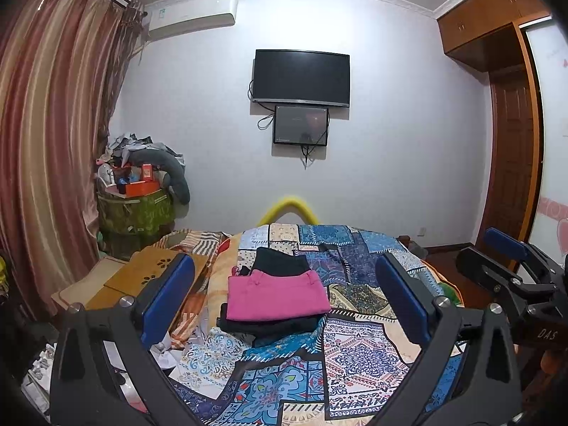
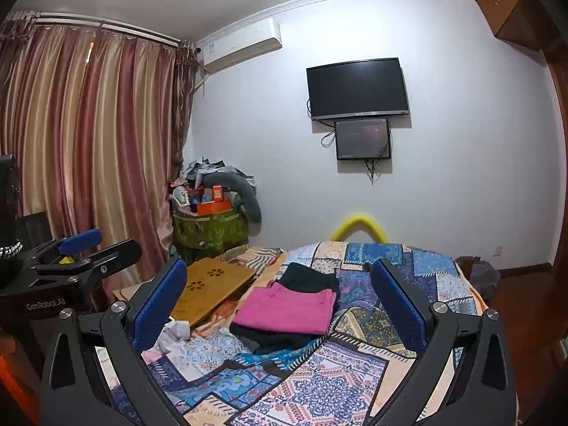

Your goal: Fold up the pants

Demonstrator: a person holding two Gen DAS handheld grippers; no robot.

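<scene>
A stack of folded pants lies mid-bed: pink pants (image 1: pixel 277 296) (image 2: pixel 287 307) on top, a black pair (image 1: pixel 266 325) (image 2: pixel 277 337) under them, and another dark folded piece (image 1: pixel 280 261) (image 2: pixel 309 277) just behind. My left gripper (image 1: pixel 284 262) hovers above the near part of the bed, open and empty, with its blue pads framing the stack. My right gripper (image 2: pixel 278 268) is held the same way, open with nothing in it. Neither touches the cloth. In the left wrist view, a blue pad (image 1: pixel 504 243) of the right gripper shows at the right edge.
The bed carries a blue patchwork cover (image 1: pixel 355 355) (image 2: pixel 319 390). A wooden lap desk (image 1: pixel 152 273) (image 2: pixel 209 284) rests on its left side, with crumpled white cloth (image 2: pixel 170 337) near it. A cluttered green bag (image 1: pixel 138 209) stands by the curtain. A TV (image 1: pixel 301 76) hangs on the wall.
</scene>
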